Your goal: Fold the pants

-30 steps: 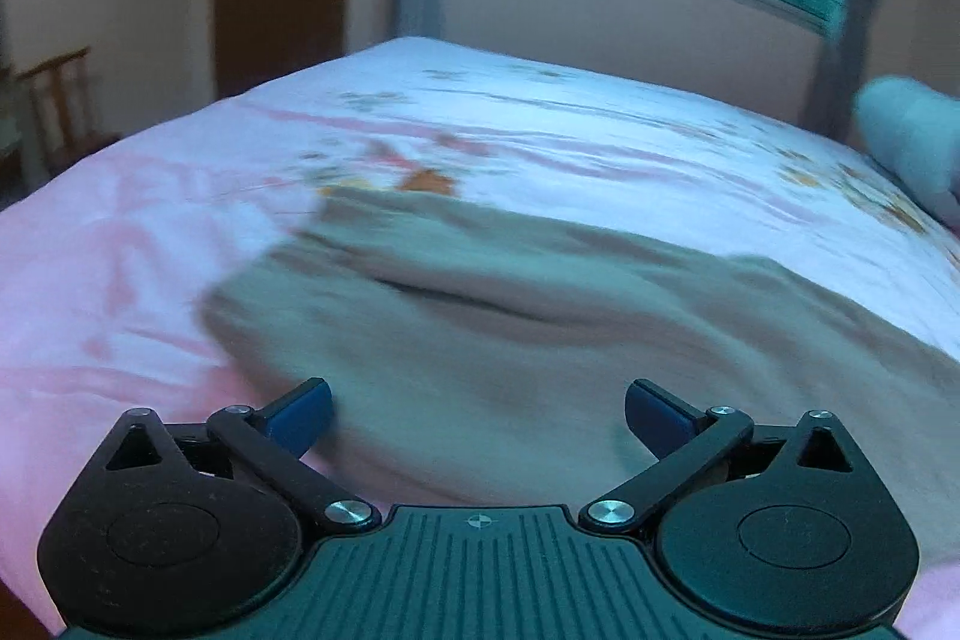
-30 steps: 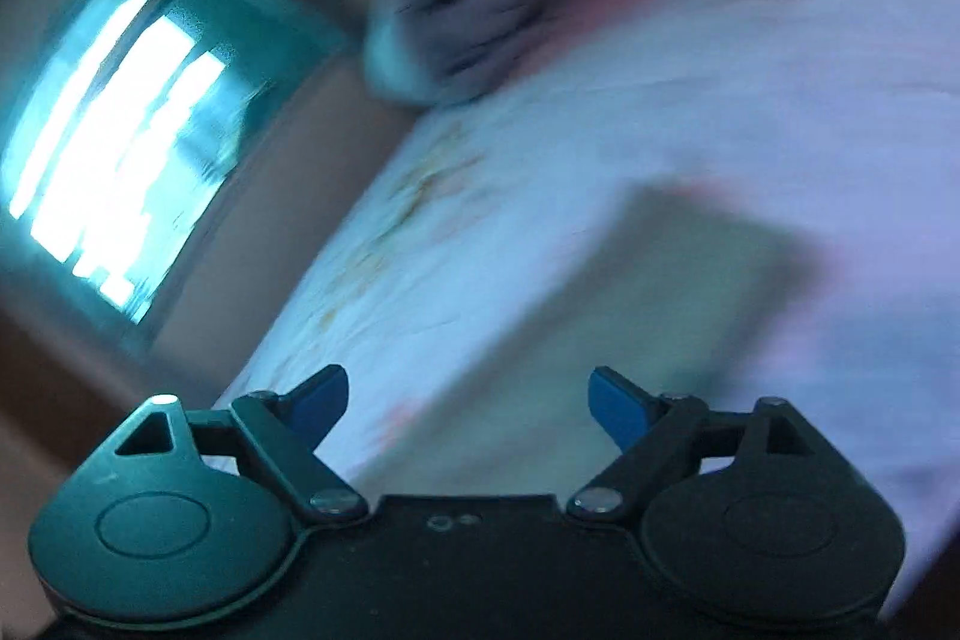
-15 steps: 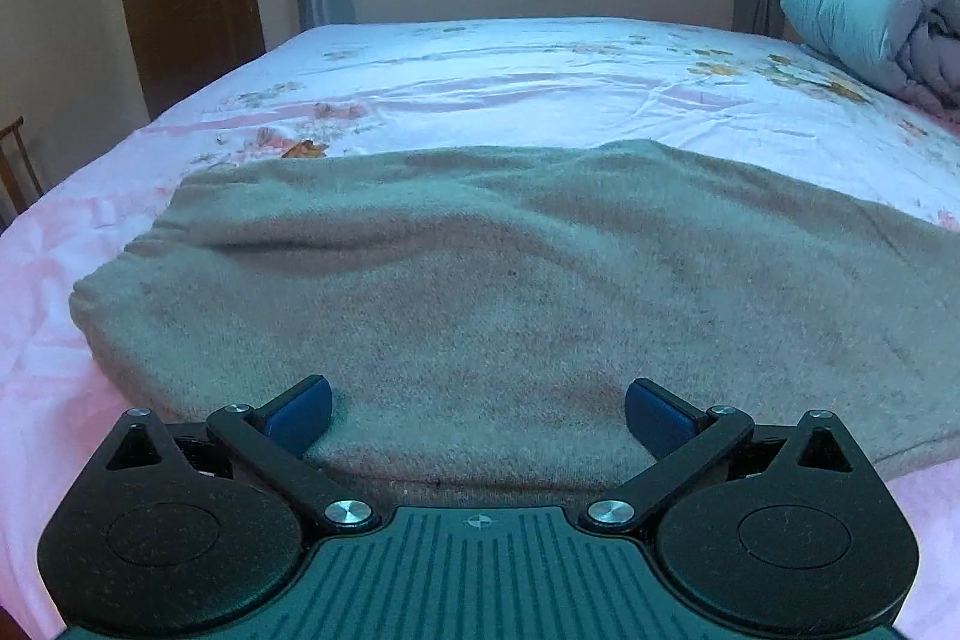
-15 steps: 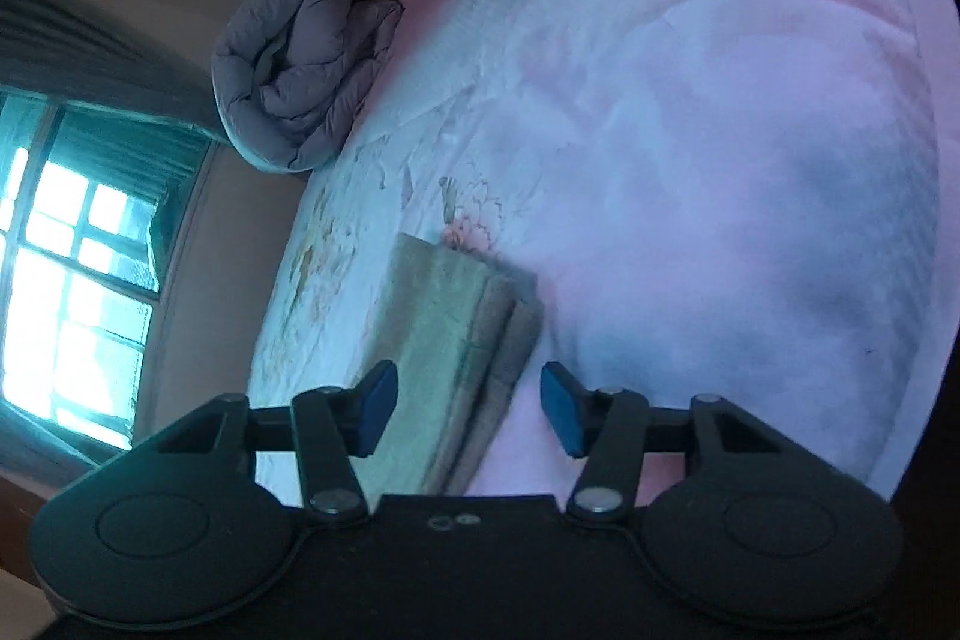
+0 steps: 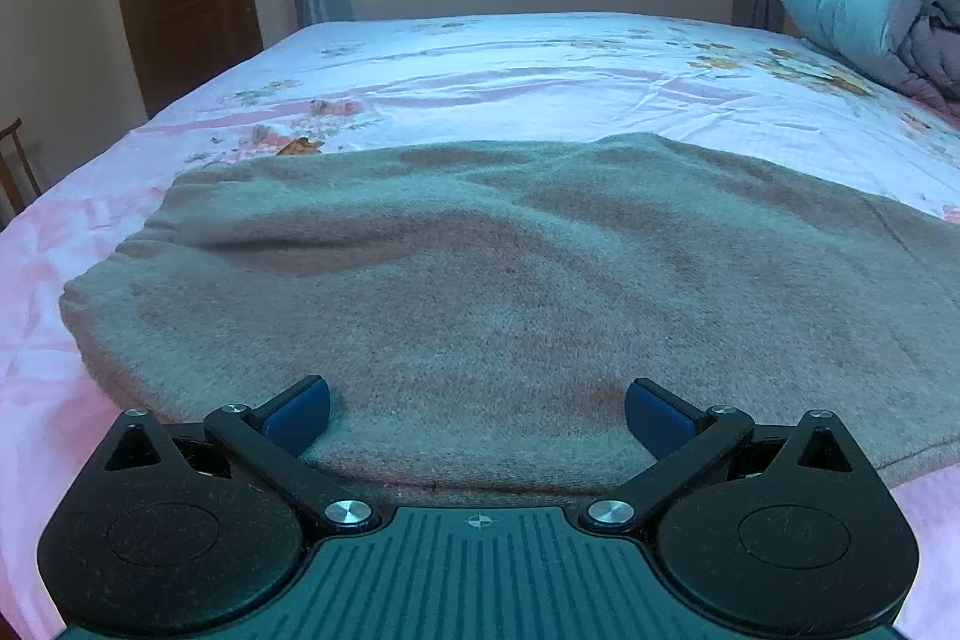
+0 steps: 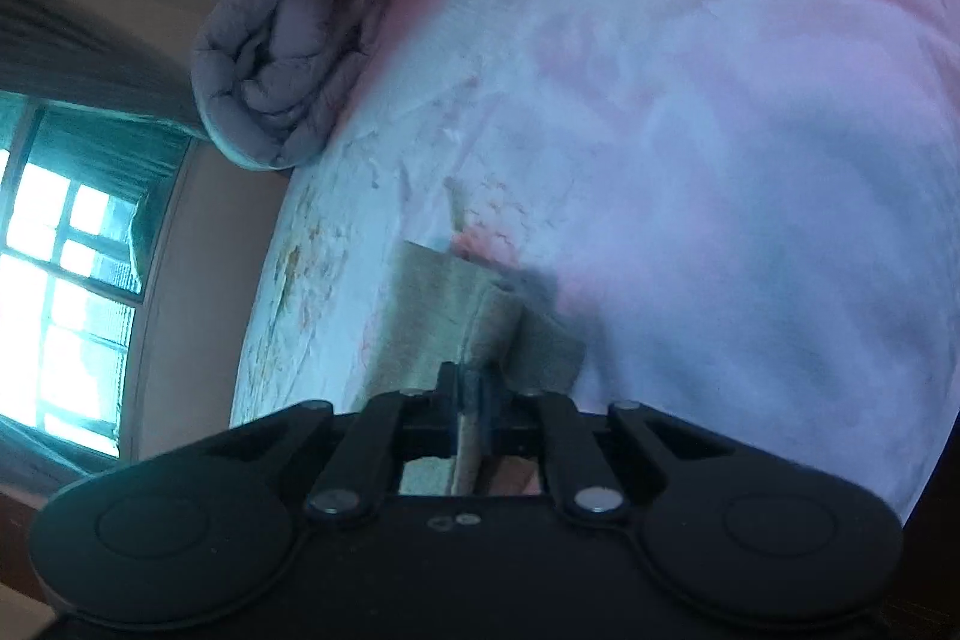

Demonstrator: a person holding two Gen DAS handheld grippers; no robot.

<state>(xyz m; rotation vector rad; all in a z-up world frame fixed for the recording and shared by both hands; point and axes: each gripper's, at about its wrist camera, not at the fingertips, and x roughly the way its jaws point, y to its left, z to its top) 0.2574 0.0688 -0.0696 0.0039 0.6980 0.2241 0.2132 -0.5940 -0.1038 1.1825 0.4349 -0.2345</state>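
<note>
Across the lower half of the left wrist frame, the pants [image 5: 480, 280] lay spread flat on the bed [image 5: 540, 64], waistband end toward the left edge, much as half a second before. Left tongs [image 5: 477, 409] were unchanged: spread wide, blue pads low over the near edge of the fabric, gripping nothing.

Change was on the right. Half a second earlier the right tongs [image 6: 477, 391] were only partly closed around the leg ends; at this moment they were clamped on a folded ridge of the pants [image 6: 480, 322] at bottom centre of the right wrist frame. Cloth ran back between the pads into the body of the tool. Judgement: cuff end secured, so the lengthwise fold could start; left side still needed a grip or a pin-down.

Rolled duvet [image 6: 282, 58] sat upper left, well clear.
</note>
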